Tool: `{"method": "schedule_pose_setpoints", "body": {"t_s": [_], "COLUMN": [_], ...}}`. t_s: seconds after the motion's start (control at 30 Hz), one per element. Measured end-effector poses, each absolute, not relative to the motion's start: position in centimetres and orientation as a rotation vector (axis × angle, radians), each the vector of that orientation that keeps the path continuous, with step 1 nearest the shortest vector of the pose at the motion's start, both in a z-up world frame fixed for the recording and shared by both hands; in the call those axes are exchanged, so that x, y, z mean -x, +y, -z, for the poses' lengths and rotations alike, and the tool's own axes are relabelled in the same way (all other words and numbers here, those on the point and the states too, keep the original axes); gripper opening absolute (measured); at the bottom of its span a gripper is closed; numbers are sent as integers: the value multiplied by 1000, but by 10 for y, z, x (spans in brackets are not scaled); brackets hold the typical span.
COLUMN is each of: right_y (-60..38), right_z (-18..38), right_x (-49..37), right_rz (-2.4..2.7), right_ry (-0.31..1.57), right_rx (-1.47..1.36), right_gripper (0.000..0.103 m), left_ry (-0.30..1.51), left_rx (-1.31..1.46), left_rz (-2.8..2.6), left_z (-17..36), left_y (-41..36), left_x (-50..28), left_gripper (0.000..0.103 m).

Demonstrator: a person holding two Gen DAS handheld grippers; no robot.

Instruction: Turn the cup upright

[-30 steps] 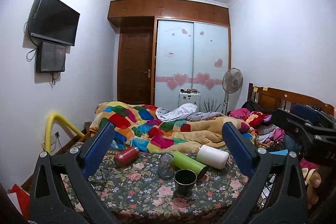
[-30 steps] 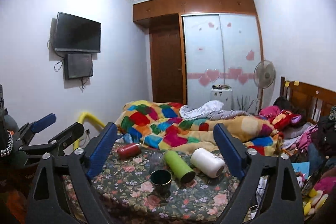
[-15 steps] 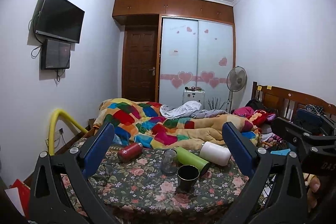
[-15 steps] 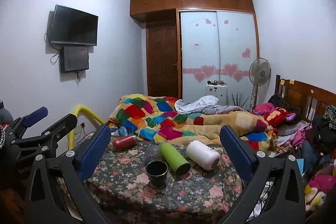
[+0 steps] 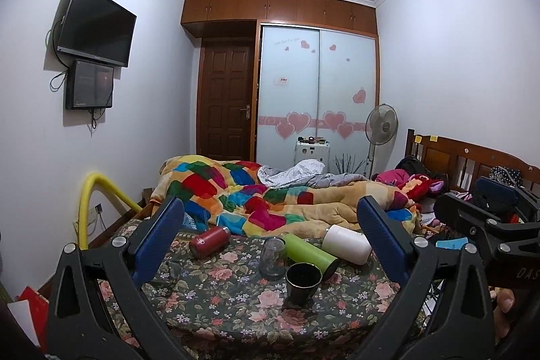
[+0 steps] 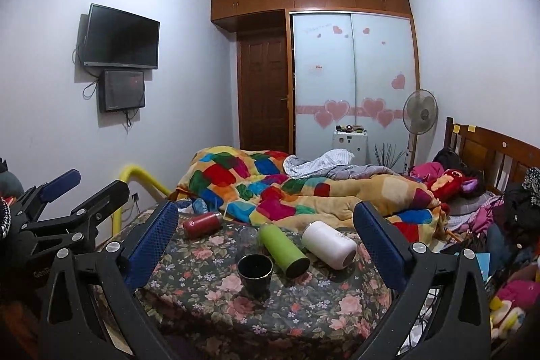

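Left gripper [image 5: 270, 245]: jaws wide open, nothing between them, held up in front of the bench.
Right gripper [image 6: 266, 245]: jaws wide open too, holding nothing.
Bench [image 5: 216, 299]: has a dark cloth with flowers on it.
Black cup [image 5: 303, 283]: stands near the front of the bench, its open top facing up.
Glass cup [image 5: 272, 256]: clear, stands just behind the black cup with its wider end down.
Green bottle [image 5: 310, 253]: lies on its side, next to the glass cup.
White bottle [image 5: 346, 244]: lies on its side, to the right of the green bottle.
Red bottle [image 5: 209, 241]: lies on its side at the back left.
Bed [image 5: 287, 198]: behind the bench, with a blanket of many colors.
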State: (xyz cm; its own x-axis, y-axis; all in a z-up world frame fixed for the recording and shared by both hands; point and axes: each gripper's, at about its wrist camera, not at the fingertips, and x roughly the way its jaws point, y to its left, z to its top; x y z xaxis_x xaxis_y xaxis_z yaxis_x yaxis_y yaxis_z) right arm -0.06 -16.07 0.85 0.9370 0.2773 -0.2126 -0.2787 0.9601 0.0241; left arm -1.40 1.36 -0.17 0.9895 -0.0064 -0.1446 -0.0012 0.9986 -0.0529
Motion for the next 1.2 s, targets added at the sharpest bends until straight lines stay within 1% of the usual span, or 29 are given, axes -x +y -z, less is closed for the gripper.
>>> {"method": "schedule_pose_setpoints", "body": {"t_s": [1.2], "right_y": [-160], "right_z": [-11], "right_x": [-1], "right_rz": [-282], "right_ry": [226], "right_rx": [2], "right_gripper": [103], "left_ry": [160], "left_rx": [50], "left_rz": [5], "left_z": [7], "left_y": [14], "left_x": [11], "left_gripper": [103]}}
